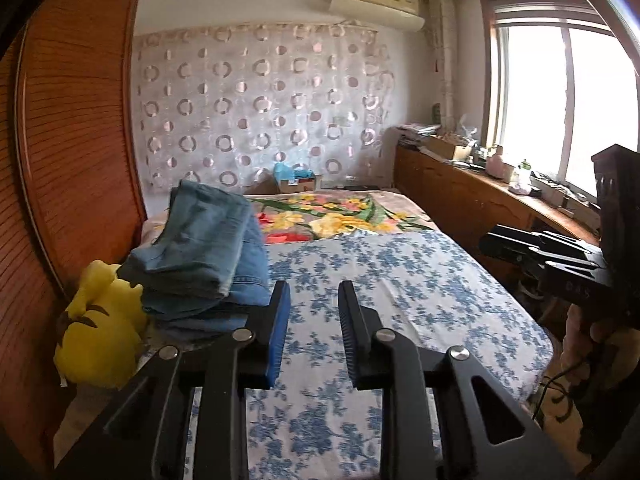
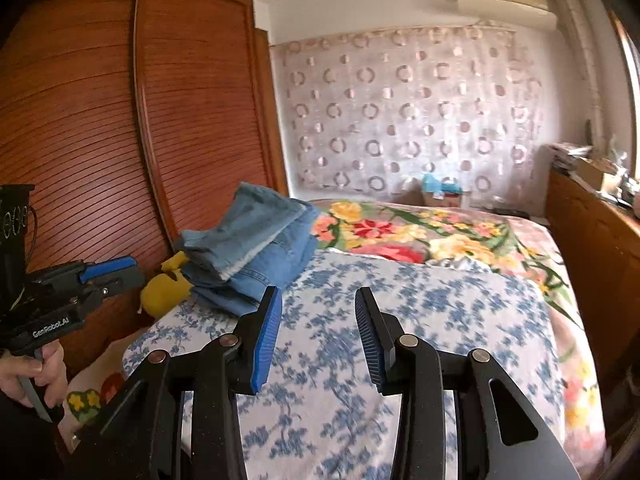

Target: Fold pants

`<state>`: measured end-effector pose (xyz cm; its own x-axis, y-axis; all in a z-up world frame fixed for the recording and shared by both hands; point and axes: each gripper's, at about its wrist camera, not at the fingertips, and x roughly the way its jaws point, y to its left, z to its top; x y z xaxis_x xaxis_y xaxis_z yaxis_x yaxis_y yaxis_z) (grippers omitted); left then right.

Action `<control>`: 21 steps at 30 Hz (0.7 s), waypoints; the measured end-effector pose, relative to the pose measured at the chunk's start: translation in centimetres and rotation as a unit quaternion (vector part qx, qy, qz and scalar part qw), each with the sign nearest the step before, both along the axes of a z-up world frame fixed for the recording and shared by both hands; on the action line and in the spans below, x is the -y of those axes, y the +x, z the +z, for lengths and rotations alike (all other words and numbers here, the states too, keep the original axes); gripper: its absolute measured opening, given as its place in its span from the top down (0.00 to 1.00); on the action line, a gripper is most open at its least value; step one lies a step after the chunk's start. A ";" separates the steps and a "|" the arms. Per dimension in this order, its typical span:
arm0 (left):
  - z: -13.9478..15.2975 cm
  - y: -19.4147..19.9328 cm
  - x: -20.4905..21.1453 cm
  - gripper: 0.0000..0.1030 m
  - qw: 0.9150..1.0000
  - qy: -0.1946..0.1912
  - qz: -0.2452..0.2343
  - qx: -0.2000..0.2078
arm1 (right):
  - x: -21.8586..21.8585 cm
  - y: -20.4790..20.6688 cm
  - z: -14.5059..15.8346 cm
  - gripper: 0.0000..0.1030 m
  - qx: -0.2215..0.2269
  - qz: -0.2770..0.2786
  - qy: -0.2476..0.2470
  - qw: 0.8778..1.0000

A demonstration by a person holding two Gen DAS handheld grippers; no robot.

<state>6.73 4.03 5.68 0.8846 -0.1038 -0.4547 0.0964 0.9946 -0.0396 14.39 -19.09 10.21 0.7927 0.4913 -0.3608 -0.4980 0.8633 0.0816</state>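
Folded blue jeans are sitting in a stack on the bed, at its left edge near the wooden wardrobe, resting on the blue-flowered sheet. A yellow plush toy is lying just beside the stack, touching its near-left side. The left gripper is hovering over the sheet with jaws parted and nothing between them; the jeans are lying just left of and beyond its left finger, not gripped. The right gripper is also hanging above the sheet, jaws apart and empty, with the jeans ahead and to its left, clearly apart from it. A hand is holding the left gripper's handle at the bed's left edge. A floral blanket is covering the bed's far part.
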 end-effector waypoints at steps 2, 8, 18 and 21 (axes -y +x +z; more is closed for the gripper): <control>0.4 -0.3 0.6 0.73 1.000 -0.005 -0.007 0.000 | 0.2 -1.0 0.3 0.62 0.000 -0.011 0.002 1.000; 1.9 -1.8 1.9 0.20 0.999 -0.011 -0.023 0.026 | 0.7 -4.1 1.2 0.57 0.011 -0.042 0.006 0.999; 3.8 -3.5 3.2 0.19 0.998 0.013 -0.002 0.054 | 0.3 -7.9 1.1 0.31 0.035 -0.081 0.021 0.996; 4.1 -4.1 3.2 0.19 0.998 0.013 0.005 0.060 | -0.1 -8.9 1.1 0.29 0.043 -0.090 0.022 0.995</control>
